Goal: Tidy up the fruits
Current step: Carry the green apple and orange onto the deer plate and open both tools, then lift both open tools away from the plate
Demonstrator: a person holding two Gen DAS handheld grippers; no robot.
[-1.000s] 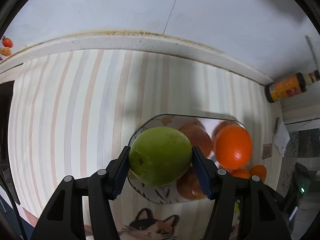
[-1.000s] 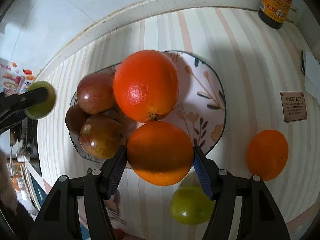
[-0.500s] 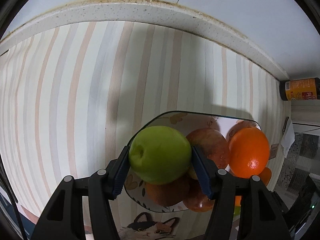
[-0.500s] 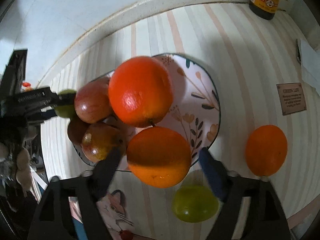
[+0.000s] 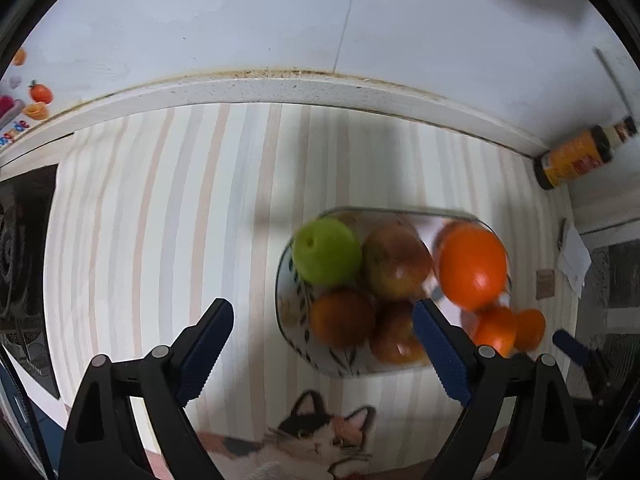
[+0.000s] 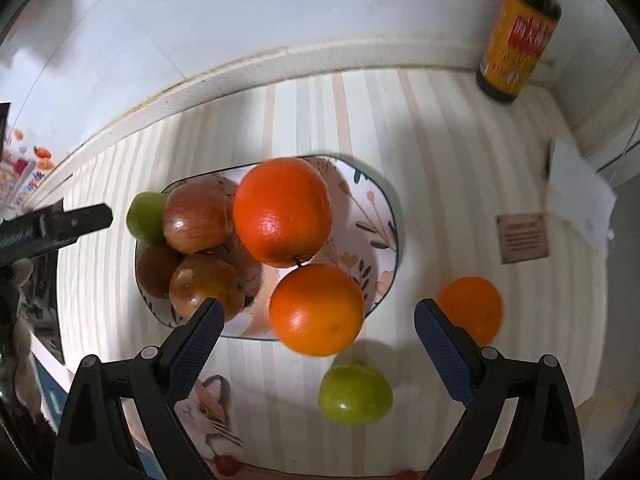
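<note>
A floral plate on the striped cloth holds several reddish apples, a big orange and a green apple at its left rim. A second orange rests on the plate's front edge. My right gripper is open and empty just in front of it. A third orange and another green apple lie on the cloth. In the left wrist view my left gripper is open and empty, pulled back from the plate, where the green apple lies.
A sauce bottle stands at the back right corner by the wall. A small brown sign and white paper lie at the right. A stove top borders the cloth on the left. A cat picture marks the front edge.
My left gripper opened, left the green apple on the plate's left side and drew back. My right gripper opened, left its orange on the plate's front edge and backed off.
</note>
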